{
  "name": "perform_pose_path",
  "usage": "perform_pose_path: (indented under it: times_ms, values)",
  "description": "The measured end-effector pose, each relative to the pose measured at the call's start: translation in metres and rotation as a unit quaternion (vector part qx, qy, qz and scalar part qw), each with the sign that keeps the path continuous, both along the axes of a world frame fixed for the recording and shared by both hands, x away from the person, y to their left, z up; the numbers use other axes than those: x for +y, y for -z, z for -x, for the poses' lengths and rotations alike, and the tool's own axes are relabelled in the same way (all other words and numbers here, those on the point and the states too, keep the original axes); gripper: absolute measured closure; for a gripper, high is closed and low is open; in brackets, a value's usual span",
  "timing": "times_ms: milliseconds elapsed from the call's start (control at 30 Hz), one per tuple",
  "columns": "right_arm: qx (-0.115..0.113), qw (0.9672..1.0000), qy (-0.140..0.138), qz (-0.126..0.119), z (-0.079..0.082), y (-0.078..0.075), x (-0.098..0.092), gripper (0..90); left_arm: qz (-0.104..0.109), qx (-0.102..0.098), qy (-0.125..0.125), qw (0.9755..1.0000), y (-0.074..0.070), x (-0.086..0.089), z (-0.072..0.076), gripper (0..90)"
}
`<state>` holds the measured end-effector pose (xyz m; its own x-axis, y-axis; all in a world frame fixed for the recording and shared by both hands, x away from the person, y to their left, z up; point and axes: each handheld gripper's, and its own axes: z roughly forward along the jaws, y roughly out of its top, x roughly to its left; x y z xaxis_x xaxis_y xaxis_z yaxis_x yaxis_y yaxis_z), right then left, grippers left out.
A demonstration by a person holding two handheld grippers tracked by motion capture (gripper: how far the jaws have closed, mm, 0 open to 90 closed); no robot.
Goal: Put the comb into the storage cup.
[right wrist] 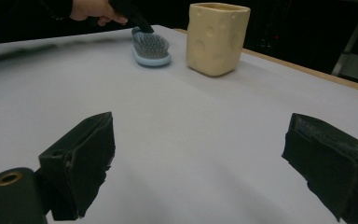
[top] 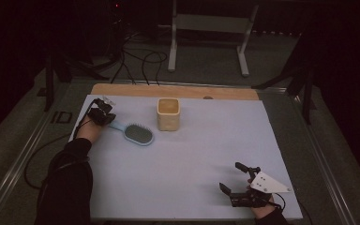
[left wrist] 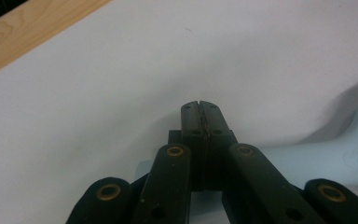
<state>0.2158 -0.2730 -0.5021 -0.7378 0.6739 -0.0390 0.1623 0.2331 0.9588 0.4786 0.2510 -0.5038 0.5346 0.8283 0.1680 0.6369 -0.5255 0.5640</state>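
a large white sheet (top: 187, 168) over most of the table, filling the middle and lower part of the high view. along its far edge, a bare strip of the wooden tabletop (top: 173, 90), seen also in the upper left corner of the left gripper view.

in the upper middle of the high view, a pale yellow cup (top: 168, 114) with square sides, standing upright on the sheet (small round dents on its walls, seen in the right gripper view at the upper middle). just left of the cup but apart from it, a light blue hairbrush (top: 138, 133) lying flat with the dark bristles upward, the head toward the centre of the frame and the handle toward the upper left.

at the left of the high view, the left gripper (top: 104, 114) held in a hand with a dark sleeve, placed at the handle end of the hairbrush. in the left gripper view, jaws clenched together, tips meeting with no gap, and a pale blue shape running under and to the lower right of them; whether the handle is pinched or only lies below cannot be told.

in the lower right of the high view, the right gripper (top: 232, 177) with its grey three-cornered plate, resting low over the bare sheet, well apart from cup and hairbrush. jaws released and spread wide, nothing between them but white sheet.
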Motion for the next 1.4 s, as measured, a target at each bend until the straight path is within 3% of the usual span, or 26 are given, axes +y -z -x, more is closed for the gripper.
perform_pose_path:
  times_ms: [233, 500, 1033, 1400]
  values:
    - [-0.004, 1.0, 0.001, -0.001, 0.0, 0.0, 0.0, 8.8, -0.008, 0.02, 0.008, 0.9997, 0.002, 0.003, 0.003, 90.0]
    - [-0.003, 1.0, 0.002, 0.0, 0.001, -0.001, 0.0, 8.8, -0.011, 0.036, 0.024, 0.999, 0.0, 0.01, 0.017, 90.0]
    - [-0.008, 1.0, 0.004, 0.0, 0.001, -0.003, 0.001, 8.8, 0.0, 0.052, 0.052, 0.9973, -0.004, 0.014, 0.062, 90.0]
    - [-0.007, 1.0, 0.004, -0.002, 0.001, -0.002, 0.001, 8.8, 0.019, 0.067, 0.067, 0.9953, -0.005, 0.017, 0.092, 90.0]
